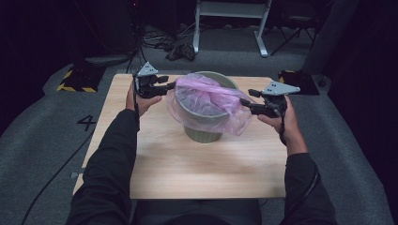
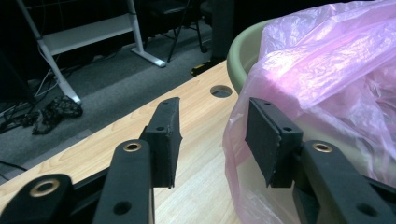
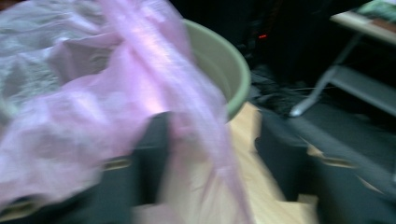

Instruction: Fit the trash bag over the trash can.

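High view: a round olive-green bin [image 1: 202, 133] was seen standing upright near the middle of the pale wood-grain surface [image 1: 187, 168], mouth pointing up. A thin, crinkly, see-through pink plastic bag [image 1: 211, 101] was draped over its rim, spilling down the right side. The left gripper [image 1: 170, 87] was held spread at the bin's left rim, one pad [image 2: 261, 140] touching the film. The right gripper [image 1: 245, 104] was blurred, jaws apart with film between them; an actual pinch can't be confirmed.
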{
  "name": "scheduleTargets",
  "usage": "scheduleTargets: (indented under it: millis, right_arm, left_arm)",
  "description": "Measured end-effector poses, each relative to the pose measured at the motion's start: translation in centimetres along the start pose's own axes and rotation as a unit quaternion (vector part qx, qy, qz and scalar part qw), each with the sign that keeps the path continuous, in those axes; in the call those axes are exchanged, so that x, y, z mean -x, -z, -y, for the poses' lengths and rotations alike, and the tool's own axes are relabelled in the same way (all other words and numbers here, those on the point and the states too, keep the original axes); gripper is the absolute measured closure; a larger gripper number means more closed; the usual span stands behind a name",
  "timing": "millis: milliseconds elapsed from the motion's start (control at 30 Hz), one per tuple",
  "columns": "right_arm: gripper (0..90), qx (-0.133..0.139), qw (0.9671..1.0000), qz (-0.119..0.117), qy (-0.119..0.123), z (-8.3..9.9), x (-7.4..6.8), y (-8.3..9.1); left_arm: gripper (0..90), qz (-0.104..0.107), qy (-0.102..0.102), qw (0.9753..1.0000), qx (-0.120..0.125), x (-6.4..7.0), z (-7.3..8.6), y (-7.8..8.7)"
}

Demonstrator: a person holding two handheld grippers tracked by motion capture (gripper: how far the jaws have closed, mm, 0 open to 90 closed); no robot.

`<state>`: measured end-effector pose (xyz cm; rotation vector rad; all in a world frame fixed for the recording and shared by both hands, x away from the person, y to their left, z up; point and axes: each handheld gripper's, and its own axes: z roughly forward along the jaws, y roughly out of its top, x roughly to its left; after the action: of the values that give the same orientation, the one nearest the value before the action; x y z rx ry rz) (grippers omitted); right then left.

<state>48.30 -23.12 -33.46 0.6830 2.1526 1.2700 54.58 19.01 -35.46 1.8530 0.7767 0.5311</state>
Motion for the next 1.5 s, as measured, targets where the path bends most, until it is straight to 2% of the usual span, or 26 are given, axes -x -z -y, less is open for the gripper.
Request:
scheduleTargets:
  millis: [67, 133, 167, 200, 233, 300, 333, 367, 433, 567, 600, 667, 733, 833, 867, 967, 1033, 1133, 1267, 1367, 1433, 1500]
  right_arm:
    - [76.3, 0.0, 1.0, -0.001, 0.002, -0.2, 0.3, -0.3]
    - [85.1, 0.013, 0.9999, -0.006, -0.002, -0.3, 0.5, -0.5]
    - [87.1, 0.017, 0.9999, -0.003, -0.003, -0.4, 0.5, -0.7]
    - [88.7, 0.021, 0.9996, 0.012, -0.012, -0.6, 0.8, -1.3]
    - [88.7, 0.021, 0.9996, 0.012, -0.012, -0.6, 0.8, -1.3]
    - [89.9, 0.022, 0.9992, 0.024, -0.023, -0.7, 1.1, -2.1]
    - [90.0, 0.015, 0.9987, 0.036, -0.033, -0.7, 1.6, -3.2]
    - [90.0, 0.015, 0.9987, 0.036, -0.033, -0.7, 1.6, -3.2]
    - [90.0, 0.003, 0.9979, 0.043, -0.049, -0.5, 2.2, -4.4]
    - [90.0, -0.001, 0.9964, 0.034, -0.078, 0.1, 2.9, -5.8]
    - [90.0, 0.002, 0.9957, 0.025, -0.089, 0.3, 3.1, -5.9]
    - [90.0, 0.009, 0.9945, 0.01, -0.104, 0.7, 3.4, -6.0]
    - [90.0, 0.009, 0.995, -0.002, -0.099, 0.8, 3.3, -6.0]
    - [90.0, 0.011, 0.9962, -0.02, -0.085, 1.0, 2.9, -5.3]
    - [90.0, 0.015, 0.9961, -0.037, -0.079, 1.2, 2.7, -4.6]
    - [90.0, 0.014, 0.9966, -0.046, -0.067, 1.3, 2.2, -4.0]
    - [90.0, 0.012, 0.997, -0.052, -0.056, 1.3, 1.8, -3.4]
    - [90.0, 0.017, 0.9974, -0.04, -0.058, 1.2, 1.6, -3.2]
    - [90.0, 0.023, 0.9961, -0.016, -0.083, 1.1, 1.8, -3.9]
    - [90.0, 0.004, 0.9955, 0.001, -0.094, 1.5, 1.9, -5.0]
    - [90.0, -0.003, 0.9935, 0.0, -0.113, 2.1, 2.1, -5.8]
    - [90.0, -0.017, 0.9919, -0.007, -0.126, 3.0, 2.2, -6.6]
  left_arm:
    - [60.1, 0.004, -0.002, 1.0, -0.004, 0.0, -0.2, -0.4]
    - [69.8, 0.015, -0.009, 0.9998, -0.001, 0.2, -0.2, -0.7]
    - [73.1, 0.013, -0.016, 0.9998, -0.002, 0.4, -0.3, -0.9]
    - [83.8, 0.015, -0.02, 0.9997, 0.0, 0.6, -0.3, -1.1]
    - [83.8, 0.022, -0.024, 0.9995, 0.0, 0.7, -0.4, -1.4]
    - [89.8, 0.019, -0.025, 0.9995, -0.003, 0.9, -0.3, -1.8]
    - [90.0, 0.02, -0.019, 0.9996, 0.001, 0.9, -0.2, -2.0]
    - [90.0, 0.022, -0.015, 0.9997, -0.001, 0.8, -0.2, -2.2]
    - [90.0, 0.022, -0.008, 0.9997, -0.007, 0.6, 0.1, -2.6]
    - [90.0, 0.032, 0.009, 0.9994, -0.006, 0.4, 0.6, -3.0]
    - [90.0, 0.04, 0.014, 0.9991, -0.006, 0.3, 0.7, -3.1]
    - [90.0, 0.05, 0.011, 0.9986, -0.014, 0.5, 0.9, -3.3]
    - [90.0, 0.055, -0.004, 0.9983, -0.02, 1.2, 1.1, -3.2]
    - [90.0, 0.08, -0.013, 0.9967, -0.01, 1.9, 1.3, -2.3]
    - [90.0, 0.087, -0.018, 0.996, -0.005, 2.2, 1.3, -1.9]
    - [90.0, 0.101, -0.04, 0.9941, -0.003, 3.2, 1.6, -0.6]
    - [90.0, 0.094, -0.053, 0.9941, -0.009, 3.6, 1.7, -0.1]
    - [90.0, 0.075, -0.049, 0.9959, -0.012, 3.4, 1.9, 0.0]
    - [90.0, 0.065, -0.033, 0.9973, -0.01, 3.1, 2.1, -0.8]
    - [90.0, 0.06, -0.028, 0.9976, -0.02, 3.3, 2.3, -1.8]
    - [90.0, 0.064, -0.021, 0.9973, -0.03, 3.3, 2.7, -2.6]
    - [90.0, 0.059, -0.018, 0.9968, -0.051, 3.5, 3.3, -3.5]
